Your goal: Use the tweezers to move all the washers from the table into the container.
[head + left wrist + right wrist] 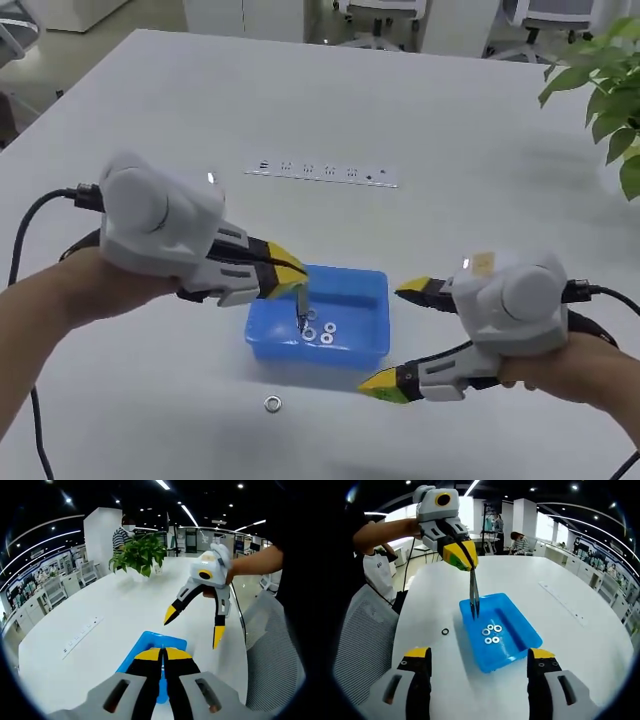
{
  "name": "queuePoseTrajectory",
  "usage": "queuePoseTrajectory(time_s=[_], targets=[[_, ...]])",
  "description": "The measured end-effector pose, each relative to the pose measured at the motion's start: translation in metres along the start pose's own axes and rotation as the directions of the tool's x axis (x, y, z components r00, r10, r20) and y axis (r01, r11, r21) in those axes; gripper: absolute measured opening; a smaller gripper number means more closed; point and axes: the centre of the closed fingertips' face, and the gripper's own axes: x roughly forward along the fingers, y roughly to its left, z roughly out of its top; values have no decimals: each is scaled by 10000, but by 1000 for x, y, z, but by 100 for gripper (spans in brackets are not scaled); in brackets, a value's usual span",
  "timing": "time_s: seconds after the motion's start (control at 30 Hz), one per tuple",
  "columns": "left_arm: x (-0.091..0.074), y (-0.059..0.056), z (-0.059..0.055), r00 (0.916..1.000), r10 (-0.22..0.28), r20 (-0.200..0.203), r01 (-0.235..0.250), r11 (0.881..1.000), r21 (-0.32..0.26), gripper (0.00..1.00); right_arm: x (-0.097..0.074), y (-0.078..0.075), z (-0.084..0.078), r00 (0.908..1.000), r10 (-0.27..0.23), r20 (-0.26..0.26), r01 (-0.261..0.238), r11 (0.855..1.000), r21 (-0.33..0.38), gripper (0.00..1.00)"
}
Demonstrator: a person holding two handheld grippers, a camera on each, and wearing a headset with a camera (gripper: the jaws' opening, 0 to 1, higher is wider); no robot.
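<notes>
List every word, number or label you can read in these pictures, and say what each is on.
None can be read.
Power strip: small marks beside the sockets, too small to read.
Yellow sticker on the right gripper: too blurred to read.
Blue container: no print visible.

A large white table (450,110) stands in an open office, a leafy plant (603,92) on its corner. Long ceiling lights (190,515) shine above, and a white column (100,535) is behind.
</notes>
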Motion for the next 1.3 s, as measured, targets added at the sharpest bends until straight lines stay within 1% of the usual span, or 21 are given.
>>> queuePoseTrajectory(time_s=[0.27, 0.47, 0.7, 0.97, 1.07, 1.3], targets=[[-9, -3, 1, 9999, 92, -60, -93, 9998, -159, 5, -3, 5, -3, 10000, -78, 50, 78, 9999, 126, 84], [-16, -8, 4, 9998, 206, -21, -207, 9998, -77, 5, -4, 7, -4, 9997, -187, 167, 185, 9998, 111, 87], [-23, -12, 4, 9996, 271, -26, -272, 9996, -83, 5, -5, 11, -5, 9996, -225, 142, 224, 9997, 63, 87], [-28, -20, -1, 9997, 243, -72, -244, 9995, -213, 5, -5, 15, -7, 9997, -215, 92, 215, 9998, 25, 87], [-29, -24, -5, 9998, 170, -126, -173, 9995, -275, 5, -5, 16, -8, 9998, -183, 44, 183, 9998, 11, 87], [-28, -30, -11, 9997, 109, -203, -115, 9995, -290, 5, -5, 19, -10, 9999, -156, 3, 156, 9999, -66, 86]])
